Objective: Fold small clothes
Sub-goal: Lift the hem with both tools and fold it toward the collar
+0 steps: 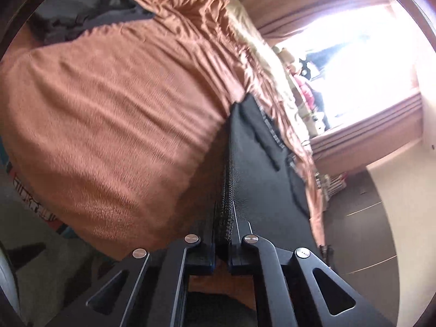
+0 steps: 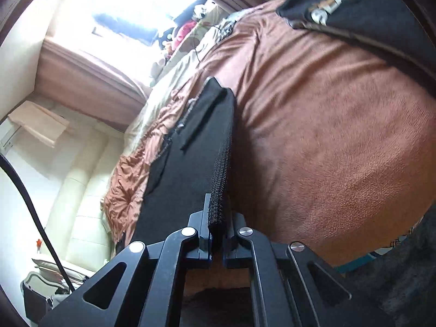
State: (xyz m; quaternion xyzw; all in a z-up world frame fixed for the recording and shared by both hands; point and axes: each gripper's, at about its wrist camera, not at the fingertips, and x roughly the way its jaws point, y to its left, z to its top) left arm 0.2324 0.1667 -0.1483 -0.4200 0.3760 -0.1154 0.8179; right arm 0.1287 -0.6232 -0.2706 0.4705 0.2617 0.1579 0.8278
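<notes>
Black garment (image 1: 256, 169) edge pinched in left gripper (image 1: 224, 234) and right gripper (image 2: 218, 231), above bedspread (image 1: 122, 109).

A bedroom in a home, lit by daylight. Shown by a wide bed under a rust-brown blanket (image 1: 114, 114) with cream bedding (image 2: 163, 92) at its far side, pinkish-brown curtains (image 1: 376, 125) at a bright window (image 2: 130, 8), soft toys (image 2: 185, 32) heaped near the sill, and dark clothes (image 2: 368, 13) lying on the blanket.

Blown-out window (image 1: 354, 62) glare; bedspread (image 1: 122, 109) motion-blurred; fisheye edges dark, warped.
</notes>
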